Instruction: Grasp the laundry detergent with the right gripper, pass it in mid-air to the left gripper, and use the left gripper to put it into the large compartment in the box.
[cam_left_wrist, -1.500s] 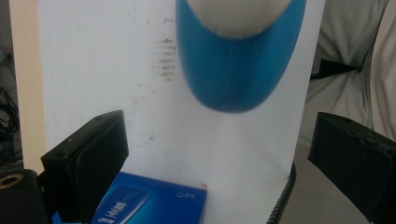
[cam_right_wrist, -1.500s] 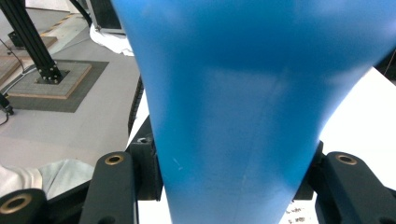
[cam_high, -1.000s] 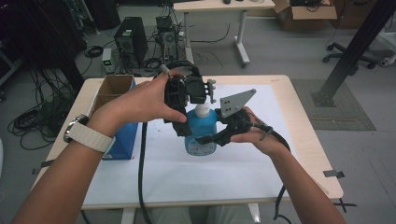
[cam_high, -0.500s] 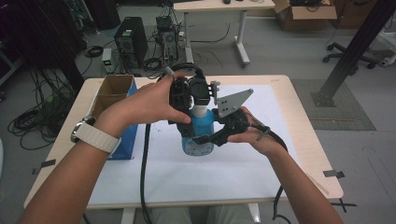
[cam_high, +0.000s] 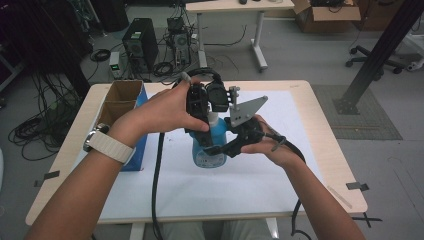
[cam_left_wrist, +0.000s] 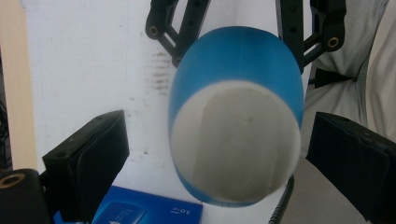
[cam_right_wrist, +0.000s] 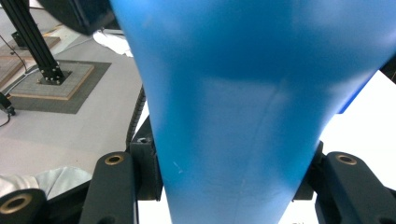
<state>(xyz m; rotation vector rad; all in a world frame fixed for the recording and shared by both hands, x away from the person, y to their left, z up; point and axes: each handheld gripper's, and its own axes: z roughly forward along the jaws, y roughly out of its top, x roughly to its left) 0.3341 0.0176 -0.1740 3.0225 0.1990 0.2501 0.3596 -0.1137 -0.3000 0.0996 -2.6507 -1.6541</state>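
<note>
A blue bottle (cam_high: 202, 159) with a white cap (cam_left_wrist: 236, 144) is held upright above the white mat. My right gripper (cam_high: 214, 148) comes in from the right and is shut on the bottle's body (cam_right_wrist: 243, 93), with its fingers (cam_right_wrist: 116, 182) pressed on both sides. My left gripper (cam_high: 212, 119) points down over the bottle's top. It stands open: its pads (cam_left_wrist: 93, 154) sit on either side of the cap with a gap on each side. The person's left hand covers much of that gripper in the high view.
An open cardboard box with a blue side (cam_high: 122, 102) stands at the table's left. The white mat (cam_high: 250, 185) covers most of the tabletop. A black cable (cam_high: 156, 180) hangs off the front edge. A small blue carton (cam_left_wrist: 140, 210) lies below the bottle.
</note>
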